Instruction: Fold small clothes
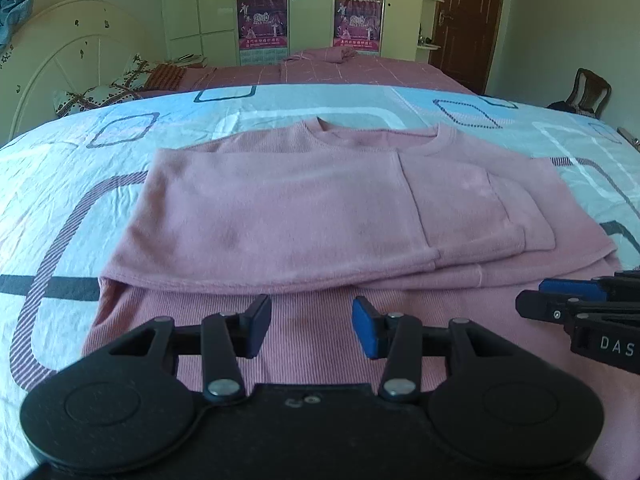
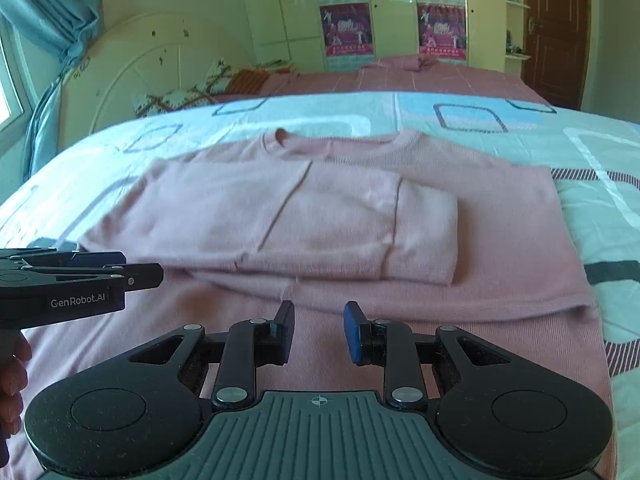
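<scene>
Both claws hover low over the near hem of a pink sweater, side by side and empty. Left claw [image 1: 312,326] has its blue-padded fingers spread wide, with ribbed pink cloth showing in the gap between them; right claw [image 2: 319,332] is parted more narrowly, also with nothing between its pads. In the left wrist view the right claw juts in from the right edge, and in the right wrist view the left claw comes in from the left, held by a hand [image 2: 14,384] at the frame edge.

Beyond the fingers the pink sweater [image 1: 320,208] lies flat on the bed, neckline at the far end. Both sleeves are folded in across the body, the cuffs overlapping toward the right half, and the lower hem nearest the claws is unfolded.

Under it spreads a pale blue and white bedsheet [image 1: 80,168] printed with rounded squares. Farther back lie a pink checked blanket [image 1: 360,72], a patterned pillow [image 1: 108,92] against the white headboard [image 1: 60,56], then a cream wardrobe [image 1: 312,4] with posters and a brown door [image 1: 468,20].
</scene>
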`<state>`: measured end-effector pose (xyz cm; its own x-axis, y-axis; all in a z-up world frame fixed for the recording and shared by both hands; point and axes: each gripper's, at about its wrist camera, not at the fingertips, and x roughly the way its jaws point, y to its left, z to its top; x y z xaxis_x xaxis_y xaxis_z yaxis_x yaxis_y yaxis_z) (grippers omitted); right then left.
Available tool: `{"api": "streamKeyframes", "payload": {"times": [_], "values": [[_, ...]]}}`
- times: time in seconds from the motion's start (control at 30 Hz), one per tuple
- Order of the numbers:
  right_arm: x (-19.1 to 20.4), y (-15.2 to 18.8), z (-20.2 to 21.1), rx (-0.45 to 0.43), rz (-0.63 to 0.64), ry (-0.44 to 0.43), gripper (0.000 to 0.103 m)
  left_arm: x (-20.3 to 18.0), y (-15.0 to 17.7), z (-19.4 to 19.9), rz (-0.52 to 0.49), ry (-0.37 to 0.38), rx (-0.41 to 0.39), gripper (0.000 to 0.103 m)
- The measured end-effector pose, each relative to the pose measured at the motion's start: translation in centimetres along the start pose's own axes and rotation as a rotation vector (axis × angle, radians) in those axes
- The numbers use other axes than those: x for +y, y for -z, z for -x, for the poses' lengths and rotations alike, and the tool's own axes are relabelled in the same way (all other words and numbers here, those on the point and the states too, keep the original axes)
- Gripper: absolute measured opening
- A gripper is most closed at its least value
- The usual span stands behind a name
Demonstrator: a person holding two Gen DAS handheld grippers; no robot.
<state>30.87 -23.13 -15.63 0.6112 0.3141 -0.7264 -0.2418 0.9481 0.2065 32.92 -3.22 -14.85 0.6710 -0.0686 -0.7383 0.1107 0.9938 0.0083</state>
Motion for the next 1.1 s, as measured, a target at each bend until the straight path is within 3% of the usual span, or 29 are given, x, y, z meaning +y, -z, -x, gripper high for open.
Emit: {"api": "streamKeyframes", "payload": {"times": [0.3, 0.5, 0.87, 1.1], "values": [[-3.7, 3.3, 1.4, 0.024, 0.034, 0.055, 0.027, 1.1, 2.8, 0.9, 0.000, -0.096, 0.023, 0.052], [-3.8, 4.0, 2.5, 0.018, 0.056, 0.069, 0.027, 2.3, 3.7, 2.2, 0.032, -0.134, 0.037, 0.053], [0.6, 6.2, 6.5, 0.001, 0.057, -0.037, 0.027, 1.9, 6.2, 6.7, 0.012, -0.079, 0.042, 0.054], [2.8, 9.7, 7.4, 0.056, 0.103, 0.015, 0.027, 2.0, 9.9, 8.4, -0.014, -0.060, 0.052, 0.056]]}}
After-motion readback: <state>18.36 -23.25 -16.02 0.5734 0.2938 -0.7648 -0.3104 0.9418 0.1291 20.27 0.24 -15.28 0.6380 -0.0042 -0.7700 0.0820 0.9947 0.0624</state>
